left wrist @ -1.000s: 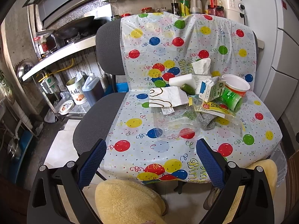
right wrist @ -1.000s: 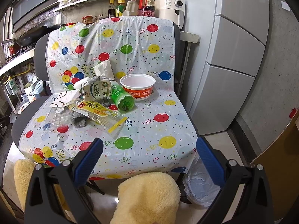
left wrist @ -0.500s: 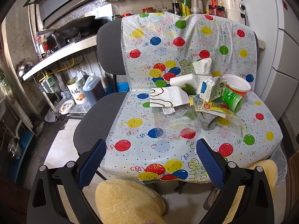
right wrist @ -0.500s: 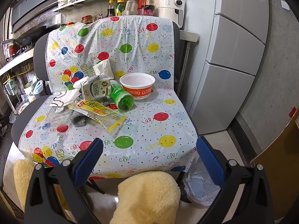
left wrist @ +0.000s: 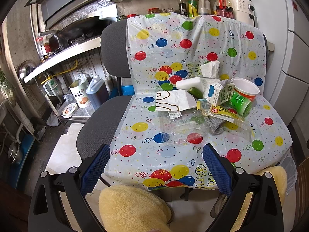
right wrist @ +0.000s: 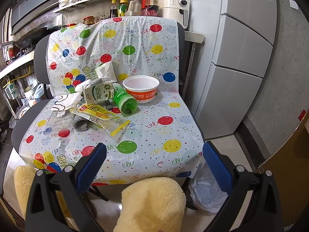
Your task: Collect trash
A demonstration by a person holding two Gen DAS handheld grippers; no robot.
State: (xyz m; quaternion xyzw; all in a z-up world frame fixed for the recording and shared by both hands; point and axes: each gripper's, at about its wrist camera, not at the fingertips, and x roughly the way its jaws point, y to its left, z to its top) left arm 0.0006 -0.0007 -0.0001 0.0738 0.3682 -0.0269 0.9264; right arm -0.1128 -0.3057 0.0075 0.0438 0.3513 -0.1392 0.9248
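Trash lies heaped on a chair draped in a balloon-print sheet (left wrist: 173, 154). A clear plastic clamshell (left wrist: 181, 129) is nearest, then a white paper bag (left wrist: 173, 101), milk carton (left wrist: 220, 94), green cup (right wrist: 125, 104) on its side, orange-banded bowl (right wrist: 141, 89), yellow snack wrapper (right wrist: 100, 114), grey cloth (right wrist: 80, 122) and tissue (left wrist: 209, 69). My left gripper (left wrist: 156, 166) hangs open before the seat's front edge, below the clamshell. Open too, my right gripper (right wrist: 154, 160) hovers at the front right of the seat, nothing between its fingers.
A bin lined with a pale bag (right wrist: 209, 193) stands on the floor right of the chair. A fridge (right wrist: 241, 58) fills the right side. Kitchen counter (left wrist: 58, 58), oil jug (left wrist: 96, 92) and tin (left wrist: 79, 96) are left. Yellow fuzzy slippers (left wrist: 133, 208) show below.
Both views have crept slightly toward the chair. Nothing on the seat has moved and both grippers stay open.
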